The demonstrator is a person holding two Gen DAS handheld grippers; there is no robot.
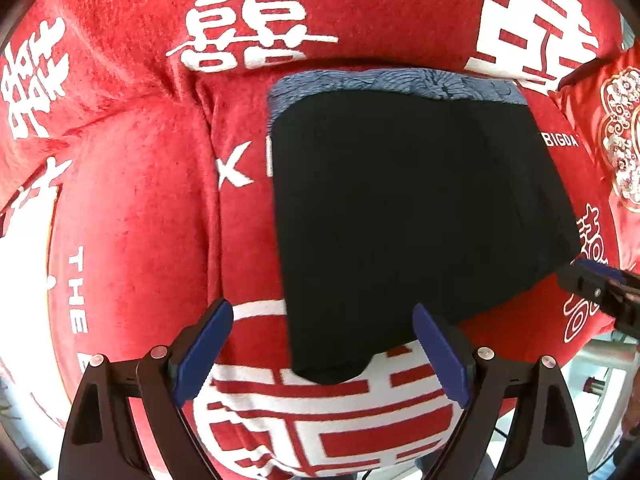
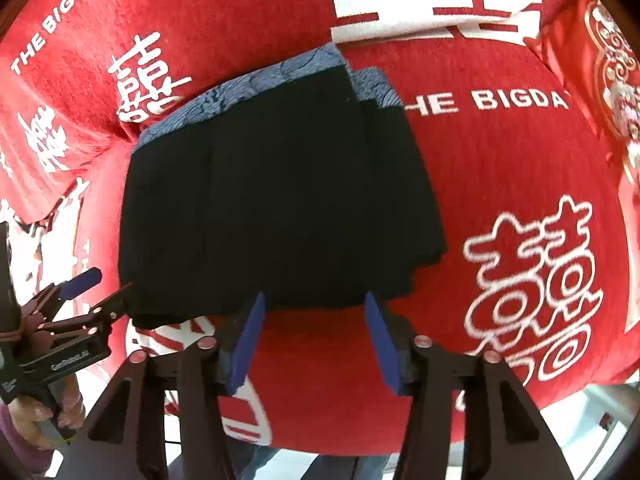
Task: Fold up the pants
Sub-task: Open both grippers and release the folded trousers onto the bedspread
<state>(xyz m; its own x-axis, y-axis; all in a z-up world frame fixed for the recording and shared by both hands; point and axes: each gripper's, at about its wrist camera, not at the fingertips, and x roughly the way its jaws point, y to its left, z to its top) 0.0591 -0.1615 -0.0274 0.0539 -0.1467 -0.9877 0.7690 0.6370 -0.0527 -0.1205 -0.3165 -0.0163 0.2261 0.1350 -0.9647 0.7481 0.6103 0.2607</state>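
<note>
The black pants [image 1: 400, 208] lie folded into a compact rectangle on the red blanket, with their blue patterned waistband [image 1: 400, 84] at the far edge. My left gripper [image 1: 326, 346] stands open and wide above the pants' near corner, which lies between the blue pads [image 1: 204, 356] without touching them. In the right wrist view the pants [image 2: 280, 200] fill the middle. My right gripper [image 2: 316, 340] is open just in front of their near edge, with only red blanket between its fingers. The left gripper [image 2: 100, 290] shows at the pants' lower left corner, and the right gripper [image 1: 592, 280] at the pants' right corner.
A red blanket [image 1: 132, 208] with white characters and lettering covers the soft, bulging surface under the pants. A red embroidered cushion [image 2: 608, 80] lies at the far right. A person's hand [image 2: 40, 412] holds the left gripper's handle. Pale floor shows past the blanket's near edge.
</note>
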